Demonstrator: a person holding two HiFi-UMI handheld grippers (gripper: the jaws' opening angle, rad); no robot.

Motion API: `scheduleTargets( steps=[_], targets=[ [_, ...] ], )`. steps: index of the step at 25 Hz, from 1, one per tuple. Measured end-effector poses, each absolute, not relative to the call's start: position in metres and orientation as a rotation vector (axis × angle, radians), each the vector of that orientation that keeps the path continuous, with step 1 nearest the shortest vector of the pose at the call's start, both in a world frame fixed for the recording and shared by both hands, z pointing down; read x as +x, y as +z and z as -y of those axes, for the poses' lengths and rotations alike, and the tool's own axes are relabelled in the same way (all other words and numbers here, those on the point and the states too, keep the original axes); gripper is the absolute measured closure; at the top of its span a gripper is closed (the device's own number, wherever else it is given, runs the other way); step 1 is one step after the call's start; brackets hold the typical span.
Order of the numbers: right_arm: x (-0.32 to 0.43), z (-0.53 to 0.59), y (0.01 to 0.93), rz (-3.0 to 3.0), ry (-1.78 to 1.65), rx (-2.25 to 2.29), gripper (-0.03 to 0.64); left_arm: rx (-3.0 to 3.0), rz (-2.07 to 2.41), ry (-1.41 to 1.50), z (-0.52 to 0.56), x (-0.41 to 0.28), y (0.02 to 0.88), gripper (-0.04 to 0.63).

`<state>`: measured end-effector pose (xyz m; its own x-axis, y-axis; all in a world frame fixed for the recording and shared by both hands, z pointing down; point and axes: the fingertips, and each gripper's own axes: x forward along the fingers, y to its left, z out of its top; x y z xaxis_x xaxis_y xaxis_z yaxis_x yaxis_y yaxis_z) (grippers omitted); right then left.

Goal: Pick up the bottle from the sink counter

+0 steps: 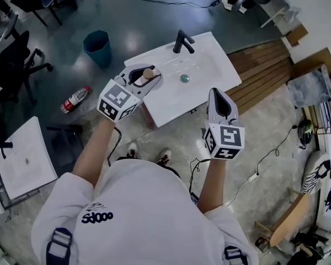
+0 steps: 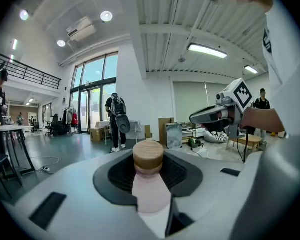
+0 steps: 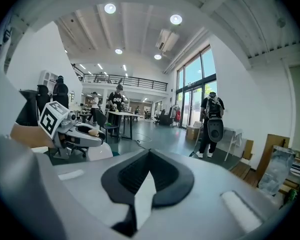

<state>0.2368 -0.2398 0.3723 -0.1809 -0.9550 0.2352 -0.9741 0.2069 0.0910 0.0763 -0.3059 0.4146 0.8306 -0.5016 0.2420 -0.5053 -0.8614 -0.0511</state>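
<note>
**A:** Currently on record, item one: left gripper (image 1: 145, 77), jaws part-way apart and clamped on the bottle (image 2: 151, 190), just under its wooden cap (image 2: 148, 157). Item two: right gripper (image 1: 218, 96), jaws together, nothing in them.

**B:** Where is the bottle?

**A:** Clear of the sink counter (image 1: 209, 76), held aloft left of centre in the head view, over the counter's left corner.

**B:** Orientation?

**A:** Cap up. The long axis looks close to upright and crosses the line of the jaws. The pale pink body drops away beneath them, out of sight.

**B:** Hazards?

**A:** One, slippage. The pads seem to sit on the narrowing shoulder, so a smooth body could slide down through them. Two, a drop. From this height it would likely hit the counter edge or the floor, where a second bottle (image 1: 75, 99) already lies. Three, tilt. Rolling the hand would swing the unseen lower end.
</note>
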Motion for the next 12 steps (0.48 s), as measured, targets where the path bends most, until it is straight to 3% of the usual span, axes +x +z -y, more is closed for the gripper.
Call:
scheduleTargets(
  steps=[12],
  targets=[
    [0.227,0.235,0.336,2.297,-0.025,1.809,0.606,3.023,0.874,0.319,0.284,0.077,0.366,0.468]
  ],
)
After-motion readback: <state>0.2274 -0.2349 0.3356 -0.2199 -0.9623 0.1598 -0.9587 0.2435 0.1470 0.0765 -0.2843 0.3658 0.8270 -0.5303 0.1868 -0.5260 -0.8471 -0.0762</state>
